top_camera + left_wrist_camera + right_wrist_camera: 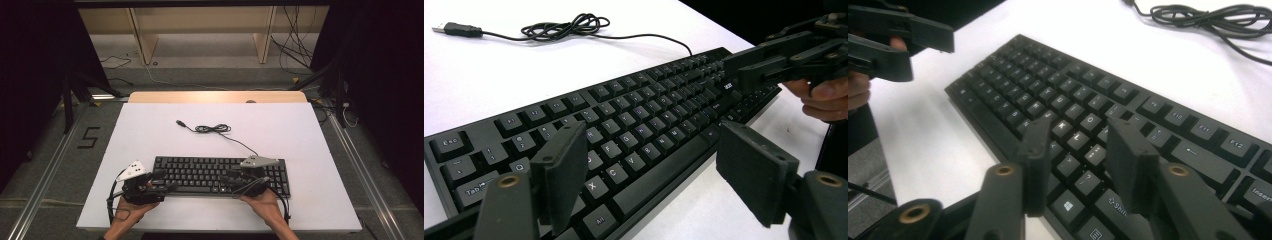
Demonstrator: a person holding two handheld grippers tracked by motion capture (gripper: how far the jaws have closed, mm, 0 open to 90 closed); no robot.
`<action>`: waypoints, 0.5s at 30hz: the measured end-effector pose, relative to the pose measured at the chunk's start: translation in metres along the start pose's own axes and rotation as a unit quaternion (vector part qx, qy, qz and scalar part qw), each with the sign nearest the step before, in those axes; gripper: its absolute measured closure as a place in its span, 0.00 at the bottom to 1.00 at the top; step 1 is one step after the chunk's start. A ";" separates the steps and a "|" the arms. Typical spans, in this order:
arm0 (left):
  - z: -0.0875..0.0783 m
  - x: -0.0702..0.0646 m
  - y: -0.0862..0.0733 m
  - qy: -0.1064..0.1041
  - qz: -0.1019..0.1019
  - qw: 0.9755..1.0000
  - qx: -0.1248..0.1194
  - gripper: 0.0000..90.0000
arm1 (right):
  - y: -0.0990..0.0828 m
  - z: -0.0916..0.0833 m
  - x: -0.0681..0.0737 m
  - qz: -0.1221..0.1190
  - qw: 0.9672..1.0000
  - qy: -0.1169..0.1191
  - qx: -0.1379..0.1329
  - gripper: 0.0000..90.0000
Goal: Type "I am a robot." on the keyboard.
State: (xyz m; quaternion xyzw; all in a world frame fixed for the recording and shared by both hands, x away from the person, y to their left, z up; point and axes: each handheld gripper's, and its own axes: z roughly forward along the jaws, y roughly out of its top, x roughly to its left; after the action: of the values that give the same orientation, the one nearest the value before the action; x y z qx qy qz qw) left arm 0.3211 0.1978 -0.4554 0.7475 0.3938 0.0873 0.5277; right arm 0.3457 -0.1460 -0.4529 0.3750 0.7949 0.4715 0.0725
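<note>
A: High view. Black keyboard (pixel 220 175) lies flat at the near middle of the white table (pixel 150 135). Left gripper (pixel 162 181) sits at the keyboard's near-left corner, right gripper (pixel 235 181) over its near-right part. Each carries a pale grey three-cornered plate on top.

B: Cable?

A: Thin black cable (pixel 215 129) runs from the keyboard's far edge to a loose tangle, ending in a USB plug (pixel 181 123) farther left, well apart from the keys.

B: What do the gripper views add?

A: Key legends. Left gripper view reads Esc, Tab, X, C on matte square caps of the keyboard (pixel 634 125). The left gripper (pixel 659 175) has its flat, slab-like pads spread wide, one over the lower letter rows, the other past the near edge over bare table. Nothing pinched. The right gripper (pixel 774 65) and a hand (pixel 824 97) show far right.

B: Right gripper view?

A: Right gripper (pixel 1083 165) jaws stand partly apart above the keys near L, clamping nothing. Whether the pads touch the keycaps, cannot tell. Brass-coloured rivets on the jaw arms. The left gripper (pixel 893 40) shows top left.
</note>
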 end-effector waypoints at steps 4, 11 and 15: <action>0.000 0.000 0.000 0.000 -0.001 1.000 0.000 0.31 | 0.000 -0.007 0.000 -0.001 1.000 0.003 -0.006 0.62; 0.000 0.000 0.000 -0.002 -0.001 1.000 0.001 0.31 | -0.004 -0.023 -0.002 -0.005 1.000 0.000 -0.021 0.51; 0.000 -0.001 0.000 -0.003 -0.002 1.000 0.000 0.31 | -0.008 -0.035 -0.005 -0.002 0.999 -0.002 -0.036 0.49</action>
State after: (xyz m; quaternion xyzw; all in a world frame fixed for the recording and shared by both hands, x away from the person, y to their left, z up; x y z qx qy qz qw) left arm 0.3208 0.1972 -0.4550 0.7472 0.3937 0.0840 0.5288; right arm 0.3287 -0.1751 -0.4412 0.3712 0.7783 0.4986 0.0885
